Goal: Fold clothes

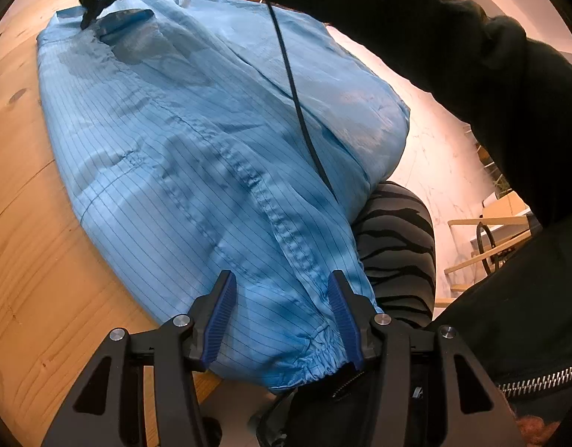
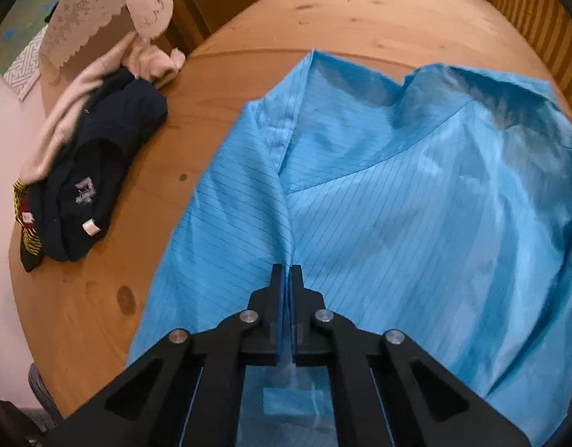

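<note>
A light blue pinstriped garment [image 1: 196, 141] lies spread on the wooden table [image 1: 32, 260]. In the left wrist view its sleeve with the elastic cuff [image 1: 319, 357] runs between the fingers of my left gripper [image 1: 284, 320], which is open around it. My right gripper shows at the far top left [image 1: 90, 18], pinching the fabric near the collar. In the right wrist view my right gripper [image 2: 287, 272] is shut on a raised fold of the blue garment [image 2: 416, 193], with the collar [image 2: 323, 74] beyond it.
A pile of dark and cream clothes [image 2: 92, 164] lies at the table's left edge. Lace cloth [image 2: 110, 3] hangs beyond. The person's dark sleeve [image 1: 453, 48], a black cable [image 1: 297, 104] and striped trousers [image 1: 397, 246] are at the right. The table [image 2: 360, 15] edge is near.
</note>
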A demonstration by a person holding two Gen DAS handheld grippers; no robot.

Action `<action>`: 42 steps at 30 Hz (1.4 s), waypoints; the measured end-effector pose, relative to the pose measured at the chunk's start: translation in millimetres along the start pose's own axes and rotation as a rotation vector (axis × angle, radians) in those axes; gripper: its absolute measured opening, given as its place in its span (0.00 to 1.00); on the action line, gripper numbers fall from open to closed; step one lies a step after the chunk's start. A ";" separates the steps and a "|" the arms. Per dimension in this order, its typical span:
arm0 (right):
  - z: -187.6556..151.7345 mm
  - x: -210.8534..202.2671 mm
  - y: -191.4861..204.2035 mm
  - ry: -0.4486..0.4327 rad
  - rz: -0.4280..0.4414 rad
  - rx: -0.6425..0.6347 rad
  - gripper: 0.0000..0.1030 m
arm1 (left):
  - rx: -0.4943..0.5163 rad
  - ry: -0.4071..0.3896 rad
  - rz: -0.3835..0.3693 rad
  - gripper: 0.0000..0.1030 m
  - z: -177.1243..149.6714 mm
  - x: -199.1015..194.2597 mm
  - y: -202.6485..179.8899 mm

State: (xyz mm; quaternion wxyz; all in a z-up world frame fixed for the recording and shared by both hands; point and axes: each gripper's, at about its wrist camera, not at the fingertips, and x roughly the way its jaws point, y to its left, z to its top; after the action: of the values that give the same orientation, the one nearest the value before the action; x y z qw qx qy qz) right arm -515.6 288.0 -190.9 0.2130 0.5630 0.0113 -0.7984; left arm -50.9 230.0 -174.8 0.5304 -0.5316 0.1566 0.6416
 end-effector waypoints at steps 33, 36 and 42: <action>-34.9 -20.0 -44.4 0.184 -0.319 -0.026 0.02 | 0.059 -0.007 0.078 0.53 79.1 10.9 53.2; -21.2 -30.6 -49.9 0.194 -0.316 0.005 0.09 | 0.106 0.005 0.075 0.55 78.4 15.8 47.6; 39.0 -68.5 -35.6 -0.085 -0.212 0.081 0.38 | 0.138 0.006 0.053 0.60 78.8 18.2 45.1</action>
State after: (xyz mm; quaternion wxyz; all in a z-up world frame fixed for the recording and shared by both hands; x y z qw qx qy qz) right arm -544.2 332.7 -122.6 0.1048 0.5324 0.0295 -0.8395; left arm -127.4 282.1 -176.2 0.5482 -0.4913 0.2159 0.6415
